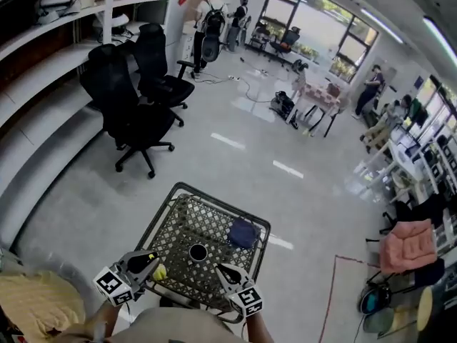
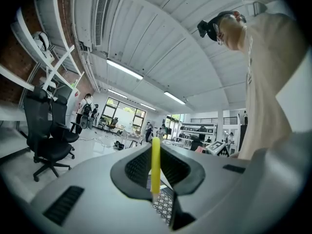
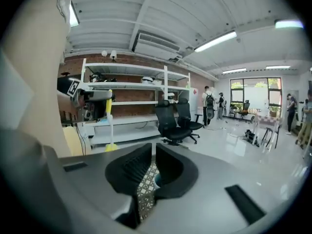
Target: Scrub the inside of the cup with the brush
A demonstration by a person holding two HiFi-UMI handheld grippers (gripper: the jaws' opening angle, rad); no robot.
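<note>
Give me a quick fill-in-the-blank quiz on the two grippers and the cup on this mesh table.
The left gripper's jaws grip a thin brush handle coloured ____.
The right gripper's jaws are together and hold ____.
On the grey metal lattice table, the dark round cup has its opening facing ____.
Missing words: yellow; nothing; up.

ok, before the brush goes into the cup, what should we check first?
1. Brush held by left gripper: ok, the yellow handle is clamped between the jaws.
2. Cup upright, mouth up, on the mesh table: ok.
3. Right gripper steadying the cup: not ok, its jaws are shut on nothing and it is apart from the cup.
4. Blue item clear of the cup: ok, it lies apart on the cup's right.
5. Brush over the cup mouth: not ok, it is off to the cup's left.
</note>
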